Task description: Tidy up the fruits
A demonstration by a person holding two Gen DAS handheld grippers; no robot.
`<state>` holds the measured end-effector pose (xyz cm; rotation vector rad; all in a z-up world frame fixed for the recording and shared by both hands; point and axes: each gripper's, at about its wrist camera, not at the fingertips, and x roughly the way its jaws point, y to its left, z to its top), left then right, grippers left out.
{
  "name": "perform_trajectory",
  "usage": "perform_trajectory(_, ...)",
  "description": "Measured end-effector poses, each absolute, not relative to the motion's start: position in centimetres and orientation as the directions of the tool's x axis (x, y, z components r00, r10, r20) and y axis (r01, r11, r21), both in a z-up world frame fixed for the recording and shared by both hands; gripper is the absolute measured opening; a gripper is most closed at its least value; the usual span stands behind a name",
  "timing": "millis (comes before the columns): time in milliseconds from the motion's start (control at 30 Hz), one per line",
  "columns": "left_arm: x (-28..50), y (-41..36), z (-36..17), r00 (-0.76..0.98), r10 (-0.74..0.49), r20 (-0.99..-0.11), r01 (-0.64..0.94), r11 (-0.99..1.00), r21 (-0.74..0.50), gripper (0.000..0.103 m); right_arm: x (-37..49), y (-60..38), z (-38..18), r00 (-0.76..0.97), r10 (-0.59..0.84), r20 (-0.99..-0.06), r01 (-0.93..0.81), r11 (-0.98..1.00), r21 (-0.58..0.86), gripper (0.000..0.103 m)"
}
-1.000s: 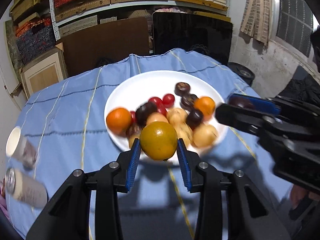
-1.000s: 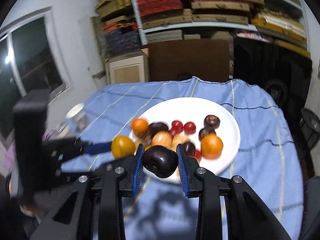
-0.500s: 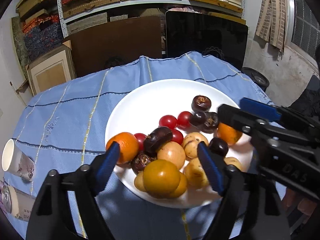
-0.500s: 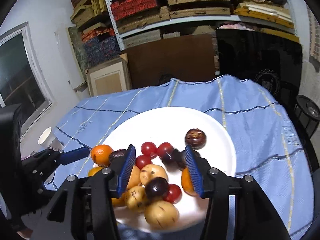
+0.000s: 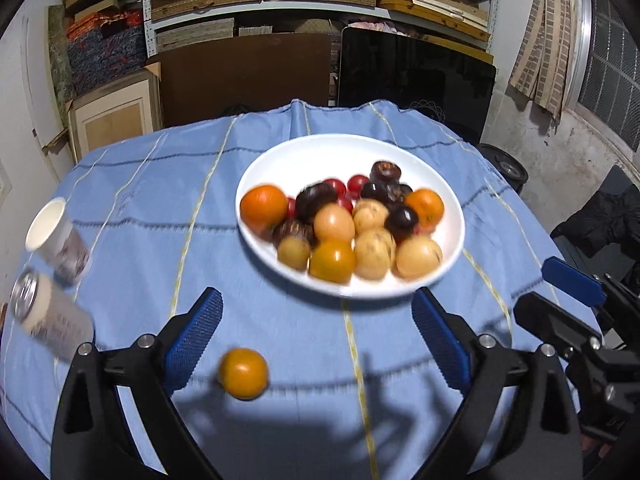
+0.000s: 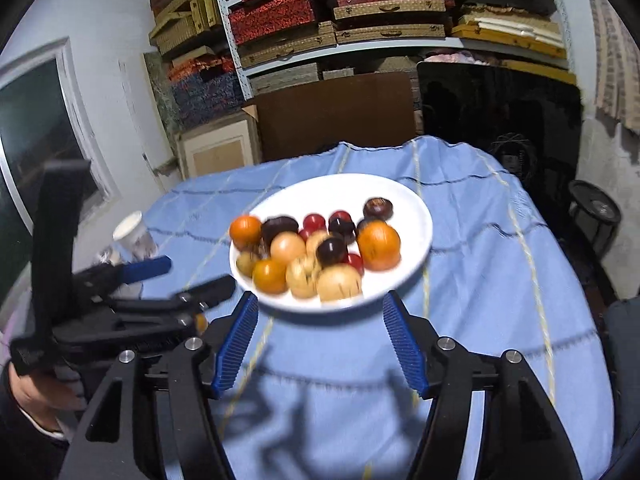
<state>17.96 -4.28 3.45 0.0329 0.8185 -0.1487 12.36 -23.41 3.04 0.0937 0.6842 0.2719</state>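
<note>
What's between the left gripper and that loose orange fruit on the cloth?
Nothing visible. The loose orange fruit lies on the blue tablecloth between the left gripper's opening jaws, nearer its left finger, apart from the white plate.

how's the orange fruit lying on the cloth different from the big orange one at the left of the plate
The loose fruit lies alone on the blue tablecloth, off the white plate, between the left gripper's opening jaws, untouched. The plate's left orange sits on the plate against other fruit. The loose one looks yellower, the plate one deeper orange. Both are round and smooth.
</note>
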Motion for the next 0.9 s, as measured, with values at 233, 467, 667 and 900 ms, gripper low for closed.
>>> perform_trajectory(233, 11.1, -2.0, 2.2, 0.673, -0.1, -0.733, 0.135, 0.991, -0.011, 0.095, 7.3, -22.8, 0.4, 0.72, 0.267, -0.64, -0.186, 0.964, 0.192, 0.074)
perform_trajectory(467, 6.0, 0.6, 0.4, 0.657, -0.089, -0.748, 0.125, 0.992, -0.009, 0.095, 5.1, -22.2, -1.9, 0.675, 0.29, -0.679, -0.188, 0.957, 0.222, 0.074)
perform_trajectory(667, 4.4, 0.8, -0.8, 0.636, -0.09, -0.766, 0.12, 0.993, -0.017, 0.096, 4.0, -22.1, -2.0, 0.68, 0.267, -0.683, -0.182, 0.964, 0.195, 0.074)
perform_trajectory(900, 4.3, 0.2, -0.6, 0.642, -0.087, -0.762, 0.135, 0.991, 0.001, 0.096, 3.5, -21.8, -1.9, 0.697, 0.204, -0.688, -0.147, 0.979, 0.142, 0.084)
